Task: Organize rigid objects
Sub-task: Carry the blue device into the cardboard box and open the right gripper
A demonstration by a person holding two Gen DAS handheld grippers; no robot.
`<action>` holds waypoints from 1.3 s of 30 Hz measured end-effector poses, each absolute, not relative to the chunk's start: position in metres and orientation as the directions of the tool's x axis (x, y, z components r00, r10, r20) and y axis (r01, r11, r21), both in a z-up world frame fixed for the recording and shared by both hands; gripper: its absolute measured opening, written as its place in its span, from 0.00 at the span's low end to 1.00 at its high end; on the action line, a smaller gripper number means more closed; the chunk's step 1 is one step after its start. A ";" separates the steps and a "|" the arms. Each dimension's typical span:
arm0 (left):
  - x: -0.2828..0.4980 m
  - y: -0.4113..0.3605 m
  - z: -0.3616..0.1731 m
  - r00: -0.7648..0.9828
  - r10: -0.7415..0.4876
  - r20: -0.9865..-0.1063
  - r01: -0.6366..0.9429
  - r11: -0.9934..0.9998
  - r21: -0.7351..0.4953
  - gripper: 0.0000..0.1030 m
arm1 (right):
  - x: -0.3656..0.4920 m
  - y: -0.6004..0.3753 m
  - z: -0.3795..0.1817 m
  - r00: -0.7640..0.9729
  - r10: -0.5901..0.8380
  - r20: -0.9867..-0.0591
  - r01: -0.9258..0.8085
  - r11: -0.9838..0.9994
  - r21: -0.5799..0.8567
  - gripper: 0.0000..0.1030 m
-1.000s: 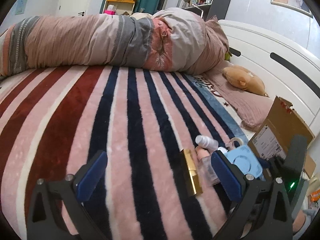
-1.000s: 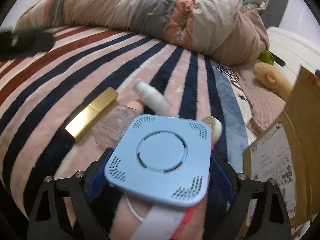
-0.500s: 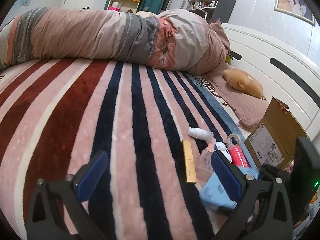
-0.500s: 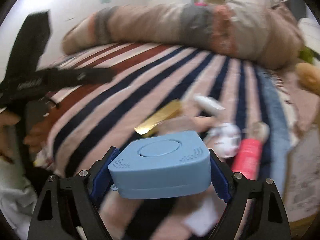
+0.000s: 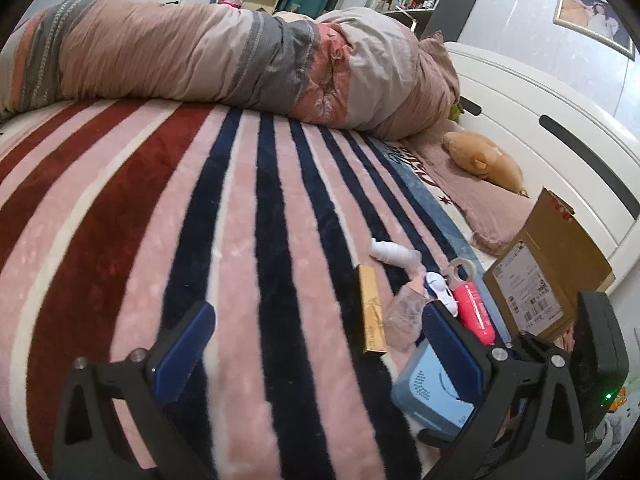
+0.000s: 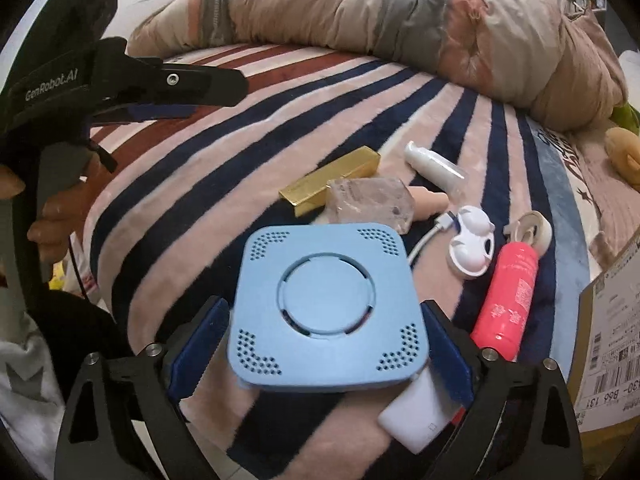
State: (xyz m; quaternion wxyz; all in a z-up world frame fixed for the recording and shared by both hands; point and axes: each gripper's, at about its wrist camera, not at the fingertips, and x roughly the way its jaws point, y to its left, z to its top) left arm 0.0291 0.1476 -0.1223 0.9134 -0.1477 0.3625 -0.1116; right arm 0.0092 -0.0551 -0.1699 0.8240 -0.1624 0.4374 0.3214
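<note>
Right gripper (image 6: 324,346), its blue-padded jaws opening, straddles a pale blue square plastic box with rounded corners and perforated corner grilles (image 6: 326,306). Its left pad stands clear of the box, while whether the right pad touches it cannot be made out. The box sits on a plush bed blanket striped in pink, navy and dark red (image 6: 280,92), partly over a small white rectangular block (image 6: 416,420).

Just beyond the box lie a gold rectangular bar-shaped carton (image 6: 332,186), a clear faceted bottle with a pinkish cap (image 6: 372,202), a white pump bottle (image 6: 432,168), a white rounded plastic clip on a white cable (image 6: 470,242), a coral-pink cylindrical bottle (image 6: 508,296) and a roll of tape (image 6: 534,230) touching the coral bottle's top. A brown cardboard box with a printed shipping label (image 6: 612,344) stands at the right edge.

Left gripper (image 5: 316,340) hovers above bare blanket with jaws spread wide and nothing between them, a person's hand (image 6: 52,216) around its handle. A rolled quilt in pink and grey (image 5: 240,56) lies along the far side of the bed.
</note>
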 end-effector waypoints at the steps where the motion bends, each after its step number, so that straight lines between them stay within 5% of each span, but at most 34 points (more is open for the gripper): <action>1: 0.029 0.146 -0.122 0.709 -0.314 -0.631 0.102 0.932 -0.348 1.00 | 0.014 -0.054 -0.170 0.398 0.396 -0.827 -0.674 0.738 0.029 0.91; 4: 0.030 0.142 -0.122 0.698 -0.339 -0.630 0.129 0.926 -0.355 1.00 | 0.018 -0.056 -0.169 0.408 0.403 -0.819 -0.665 0.746 0.036 0.89; 5: 0.030 0.142 -0.122 0.695 -0.351 -0.627 0.139 0.922 -0.362 1.00 | 0.018 -0.056 -0.167 0.420 0.398 -0.816 -0.669 0.743 0.018 0.77; 6: 0.031 0.141 -0.122 0.691 -0.363 -0.625 0.151 0.918 -0.367 1.00 | 0.019 -0.054 -0.166 0.424 0.393 -0.816 -0.679 0.734 0.001 0.76; 12: 0.032 0.135 -0.120 0.674 -0.412 -0.613 0.193 0.900 -0.392 0.99 | 0.011 -0.051 -0.154 0.449 0.424 -0.787 -0.717 0.697 -0.033 0.75; 17: 0.027 0.126 -0.095 0.648 -0.549 -0.527 0.294 0.819 -0.492 0.99 | -0.003 -0.058 -0.111 0.502 0.521 -0.691 -0.743 0.668 -0.036 0.75; 26: 0.012 0.059 0.010 0.560 -0.696 -0.449 0.527 0.717 -0.456 0.98 | -0.020 -0.108 -0.023 0.639 0.636 -0.433 -0.710 0.704 -0.017 0.75; 32: 0.031 -0.001 0.044 0.479 -0.754 -0.450 0.590 0.656 -0.470 0.83 | -0.020 -0.171 0.007 0.711 0.631 -0.310 -0.650 0.758 0.053 0.75; 34: 0.040 -0.026 0.048 0.447 -0.758 -0.475 0.599 0.648 -0.471 0.66 | -0.022 -0.191 0.010 0.732 0.615 -0.292 -0.625 0.778 0.071 0.75; 39: 0.054 -0.093 0.049 0.363 -0.765 -0.532 0.653 0.616 -0.441 0.42 | -0.019 -0.247 0.010 0.791 0.547 -0.275 -0.540 0.835 0.107 0.75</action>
